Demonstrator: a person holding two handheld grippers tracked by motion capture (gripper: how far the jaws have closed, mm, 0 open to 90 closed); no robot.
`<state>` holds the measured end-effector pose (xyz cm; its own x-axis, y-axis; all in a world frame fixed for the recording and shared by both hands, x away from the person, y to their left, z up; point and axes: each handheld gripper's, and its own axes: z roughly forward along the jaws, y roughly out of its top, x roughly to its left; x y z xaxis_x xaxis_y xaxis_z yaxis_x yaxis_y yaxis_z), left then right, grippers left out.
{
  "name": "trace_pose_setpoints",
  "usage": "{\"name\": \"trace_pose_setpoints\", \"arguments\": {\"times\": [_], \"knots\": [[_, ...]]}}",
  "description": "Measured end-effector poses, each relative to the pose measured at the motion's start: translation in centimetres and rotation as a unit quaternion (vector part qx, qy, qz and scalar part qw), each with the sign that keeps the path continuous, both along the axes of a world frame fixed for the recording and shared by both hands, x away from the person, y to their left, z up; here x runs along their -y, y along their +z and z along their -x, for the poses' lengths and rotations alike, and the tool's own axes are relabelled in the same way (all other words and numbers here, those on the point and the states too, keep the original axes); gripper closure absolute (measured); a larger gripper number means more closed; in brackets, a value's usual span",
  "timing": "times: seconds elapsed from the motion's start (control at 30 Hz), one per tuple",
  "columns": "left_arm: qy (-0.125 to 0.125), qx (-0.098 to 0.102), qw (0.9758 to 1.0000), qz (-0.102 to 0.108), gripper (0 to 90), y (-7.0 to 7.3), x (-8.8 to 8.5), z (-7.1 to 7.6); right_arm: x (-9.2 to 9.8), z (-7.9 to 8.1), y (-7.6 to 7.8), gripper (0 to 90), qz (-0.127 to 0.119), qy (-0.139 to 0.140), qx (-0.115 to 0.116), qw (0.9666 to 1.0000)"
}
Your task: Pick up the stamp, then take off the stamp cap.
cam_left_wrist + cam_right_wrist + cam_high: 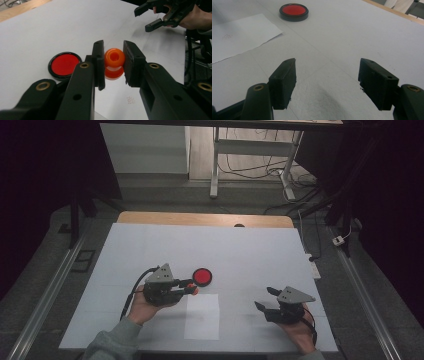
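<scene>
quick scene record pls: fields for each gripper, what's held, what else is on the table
left gripper: shut on orange stamp
orange stamp: knob-shaped, between the jaws, above the white paper sheet
right gripper: open, nothing between jaws
red ink pad: round, black rim, lid off, beside left gripper
white paper sheet: flat, between the hands
table: white top

Black grippers (191,286) with brass-ringed screw holes, grey plates; grey-green sleeves (112,342).

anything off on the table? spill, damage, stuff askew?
Nothing stands out. The left gripper holds an orange stamp-like piece cleanly between its pads, the red ink pad sits flat, the paper sheet lies flat, and the right gripper is open with nothing between its jaws.
</scene>
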<state>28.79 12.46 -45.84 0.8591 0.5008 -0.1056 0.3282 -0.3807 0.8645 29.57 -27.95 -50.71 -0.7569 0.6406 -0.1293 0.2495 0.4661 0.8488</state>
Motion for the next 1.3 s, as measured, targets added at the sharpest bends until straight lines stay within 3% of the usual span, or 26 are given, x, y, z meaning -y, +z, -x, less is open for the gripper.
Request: {"name": "trace_pose_setpoints", "arguments": {"times": [0.53, 1.0, 1.3], "knots": [[-0.027, -0.020, 0.9994, -0.005, 72.6, -1.2, 2.0, 0.1, -0.4, -0.1, -0.2, 30.5, 0.002, 0.007, -0.002, 1.0000], [-0.024, -0.022, 0.9995, -0.001, 72.7, -1.4, 1.9, 0.0, -0.5, -0.1, -0.1, 30.5, 0.001, 0.005, -0.003, 1.0000], [-0.018, -0.025, 0.9994, 0.015, 72.6, -1.2, 1.2, -0.4, -1.0, -0.2, 0.3, 30.4, -0.010, 0.007, -0.007, 0.9999]]}}
